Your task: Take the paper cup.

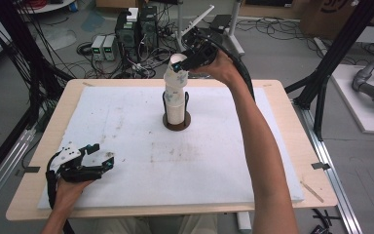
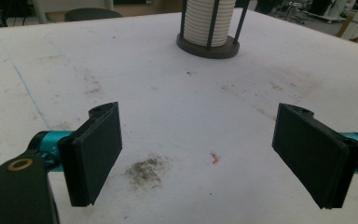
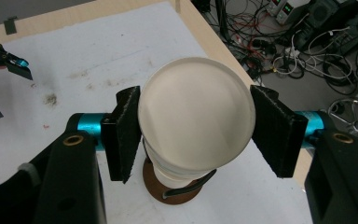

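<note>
While our left gripper (image 1: 99, 157) rests idle at the near left corner of the bench (image 1: 282, 146), its fingers (image 2: 93, 154) wide apart over the white mat (image 1: 126, 126) with nothing between them, the work sits farther out. Beyond mid-mat stands the round-based holder (image 1: 177, 124) with its stack of paper cups (image 1: 176, 105), and above it our right gripper (image 3: 196, 135) has its fingers clamped on the sides of the top cup (image 3: 196, 112), apparently held tilted to work it free of the stack.
</note>
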`<state>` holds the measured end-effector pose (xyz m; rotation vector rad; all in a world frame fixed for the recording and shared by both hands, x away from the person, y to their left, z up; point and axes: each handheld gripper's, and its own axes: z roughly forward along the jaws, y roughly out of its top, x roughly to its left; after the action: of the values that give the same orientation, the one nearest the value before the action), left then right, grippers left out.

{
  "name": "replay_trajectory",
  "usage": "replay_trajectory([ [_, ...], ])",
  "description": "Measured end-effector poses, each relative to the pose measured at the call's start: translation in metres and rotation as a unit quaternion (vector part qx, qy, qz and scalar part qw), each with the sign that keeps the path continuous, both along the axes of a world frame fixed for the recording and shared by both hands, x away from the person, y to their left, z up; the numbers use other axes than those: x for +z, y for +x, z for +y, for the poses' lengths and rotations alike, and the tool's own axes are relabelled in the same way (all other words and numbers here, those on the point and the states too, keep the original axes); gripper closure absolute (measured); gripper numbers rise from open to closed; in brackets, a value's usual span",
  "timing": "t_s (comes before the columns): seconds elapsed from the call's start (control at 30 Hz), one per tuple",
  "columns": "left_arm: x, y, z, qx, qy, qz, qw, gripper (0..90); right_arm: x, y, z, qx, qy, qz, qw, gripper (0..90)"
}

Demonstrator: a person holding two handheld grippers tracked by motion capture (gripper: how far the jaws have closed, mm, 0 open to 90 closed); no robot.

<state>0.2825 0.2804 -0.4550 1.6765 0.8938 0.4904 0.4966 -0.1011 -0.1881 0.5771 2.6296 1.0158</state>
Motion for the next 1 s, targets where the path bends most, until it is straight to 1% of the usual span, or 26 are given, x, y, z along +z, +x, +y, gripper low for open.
replay_trajectory([
  [0.03,0.0,0.0,0.0,0.001,-0.001,0.0,1.0,15.8,0.0,0.0,0.0,0.0,0.0,0.0,1.0,38.2],
  [0.07,0.0,0.0,0.0,0.0,0.0,0.0,1.0,15.8,0.004,-0.002,0.0,0.006,0.002,-0.005,1.0,38.1],
  [0.23,0.0,0.0,0.0,0.0,0.0,0.002,1.0,15.8,0.011,-0.009,0.0,0.011,0.007,-0.009,0.9999,38.1],
  [0.33,0.0,0.0,0.0,0.0,-0.001,0.002,1.0,15.8,0.014,-0.016,-0.003,0.016,0.013,-0.014,0.9997,38.1],
  [0.4,0.0,0.0,0.0,-0.001,-0.001,0.002,1.0,15.8,0.016,-0.025,-0.01,0.021,0.018,-0.019,0.9994,38.1],
  [0.47,0.0,0.0,0.0,-0.001,0.0,0.002,1.0,15.8,0.016,-0.027,-0.012,0.024,0.021,-0.02,0.9993,38.1],
  [0.53,0.0,0.0,0.0,-0.001,0.001,0.002,1.0,15.8,0.017,-0.036,-0.022,0.026,0.032,-0.022,0.9989,38.1],
  [0.57,0.0,0.0,0.0,-0.002,0.003,0.003,1.0,15.8,0.017,-0.036,-0.022,0.026,0.032,-0.022,0.9989,38.1],
  [0.6,0.0,0.0,0.0,-0.002,0.003,0.003,1.0,15.8,0.016,-0.043,-0.027,0.028,0.037,-0.023,0.9986,38.1],
  [0.63,0.0,0.0,0.0,-0.001,0.002,0.002,1.0,15.8,0.016,-0.043,-0.027,0.028,0.037,-0.023,0.9986,38.1],
  [0.67,0.0,0.0,0.0,-0.001,0.002,0.002,1.0,15.8,0.016,-0.049,-0.033,0.032,0.043,-0.025,0.9983,38.1],
  [0.7,0.0,0.0,0.0,-0.001,0.002,0.002,1.0,15.8,0.016,-0.049,-0.033,0.032,0.043,-0.025,0.9983,38.1],
  [0.73,0.0,0.0,0.0,-0.001,0.003,0.002,1.0,15.8,0.015,-0.056,-0.038,0.032,0.047,-0.026,0.998,38.1],
  [0.77,0.0,0.0,-0.001,0.0,0.002,0.002,1.0,15.8,0.015,-0.056,-0.038,0.032,0.047,-0.026,0.998,38.1],
  [0.8,0.0,0.0,-0.001,-0.002,0.005,0.0,1.0,15.8,0.014,-0.063,-0.043,0.035,0.053,-0.031,0.9975,38.1],
  [0.83,0.0,0.0,-0.001,-0.002,0.005,0.0,1.0,15.8,0.014,-0.063,-0.043,0.035,0.053,-0.031,0.9975,38.1],
  [0.9,0.0,0.0,-0.001,-0.002,0.007,-0.001,1.0,15.8,0.013,-0.07,-0.047,0.039,0.06,-0.033,0.9969,38.1],
  [0.93,0.0,0.0,-0.001,-0.002,0.007,-0.001,1.0,15.8,0.012,-0.076,-0.049,0.043,0.063,-0.035,0.9965,38.1],
  [0.97,0.0,0.0,-0.001,-0.002,0.007,-0.001,1.0,15.8,0.012,-0.076,-0.049,0.043,0.063,-0.035,0.9965,38.1],
  [1.0,0.0,0.001,-0.001,-0.002,0.008,0.0,1.0,15.8,0.011,-0.083,-0.049,0.047,0.065,-0.036,0.9962,38.1],
])
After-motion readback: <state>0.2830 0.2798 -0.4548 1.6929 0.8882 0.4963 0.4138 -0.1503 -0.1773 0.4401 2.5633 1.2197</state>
